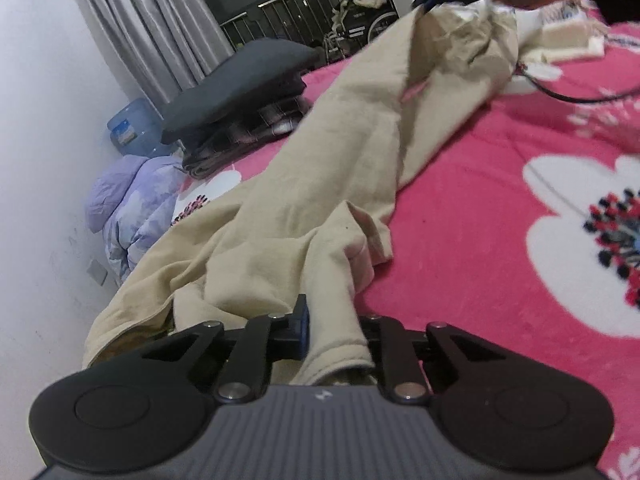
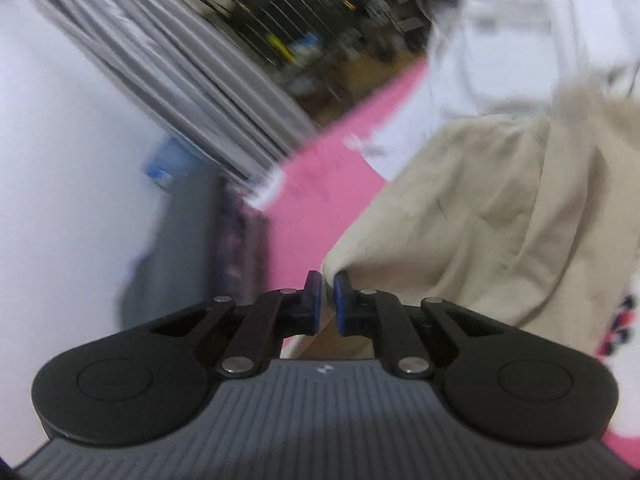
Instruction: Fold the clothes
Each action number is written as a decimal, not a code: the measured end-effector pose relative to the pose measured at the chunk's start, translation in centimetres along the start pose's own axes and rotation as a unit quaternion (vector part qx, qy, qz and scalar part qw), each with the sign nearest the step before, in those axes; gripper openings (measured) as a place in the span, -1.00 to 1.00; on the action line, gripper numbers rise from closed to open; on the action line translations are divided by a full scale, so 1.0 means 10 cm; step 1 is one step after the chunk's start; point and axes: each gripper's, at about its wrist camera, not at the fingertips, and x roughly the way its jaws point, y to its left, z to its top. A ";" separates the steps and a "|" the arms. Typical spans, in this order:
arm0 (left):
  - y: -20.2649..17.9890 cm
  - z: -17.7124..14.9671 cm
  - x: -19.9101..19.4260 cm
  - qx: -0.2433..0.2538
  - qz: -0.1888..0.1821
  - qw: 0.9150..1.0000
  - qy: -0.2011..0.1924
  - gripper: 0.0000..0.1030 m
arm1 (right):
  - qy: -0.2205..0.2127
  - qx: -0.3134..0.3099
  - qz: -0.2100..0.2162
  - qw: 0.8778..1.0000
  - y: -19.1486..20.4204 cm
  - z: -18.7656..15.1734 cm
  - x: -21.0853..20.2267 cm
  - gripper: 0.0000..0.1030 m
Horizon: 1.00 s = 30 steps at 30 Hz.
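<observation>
Long beige trousers point(image 1: 340, 152) lie stretched across a pink flowered bedspread point(image 1: 500, 200). In the left wrist view my left gripper point(image 1: 332, 328) is shut on one leg's hem end; the cloth bunches between the pads and hides the right fingertip. At the top right of that view a person's hand holds my right gripper point(image 1: 430, 0) at the trousers' far, crumpled end. The right wrist view is blurred: the right gripper point(image 2: 328, 304) has its blue pads nearly together, pinching a corner of the beige trousers point(image 2: 480, 208) above the pink bedspread point(image 2: 320, 168).
A stack of dark folded clothes point(image 1: 240, 84) sits at the bed's far left. Beyond it are a blue water bottle point(image 1: 132, 128), a lilac quilt point(image 1: 132, 200) and grey curtains point(image 1: 160, 20). Folded pale clothes point(image 1: 560, 40) and a black cable point(image 1: 560, 94) lie at the top right.
</observation>
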 end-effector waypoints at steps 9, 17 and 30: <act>0.27 -0.04 -0.54 -0.016 -0.038 0.999 -0.026 -0.83 | -0.114 -0.054 0.055 0.990 0.09 -0.29 -2.53 -0.89; 0.43 -0.35 -1.13 0.000 -0.071 0.997 -0.009 -0.84 | -0.089 -0.027 -0.042 0.995 -0.33 -1.31 -4.03 -0.89; 0.69 -0.87 -1.27 -0.072 -0.177 0.974 0.125 -0.40 | 0.057 0.049 -0.243 0.967 -0.98 -1.61 -4.38 -0.51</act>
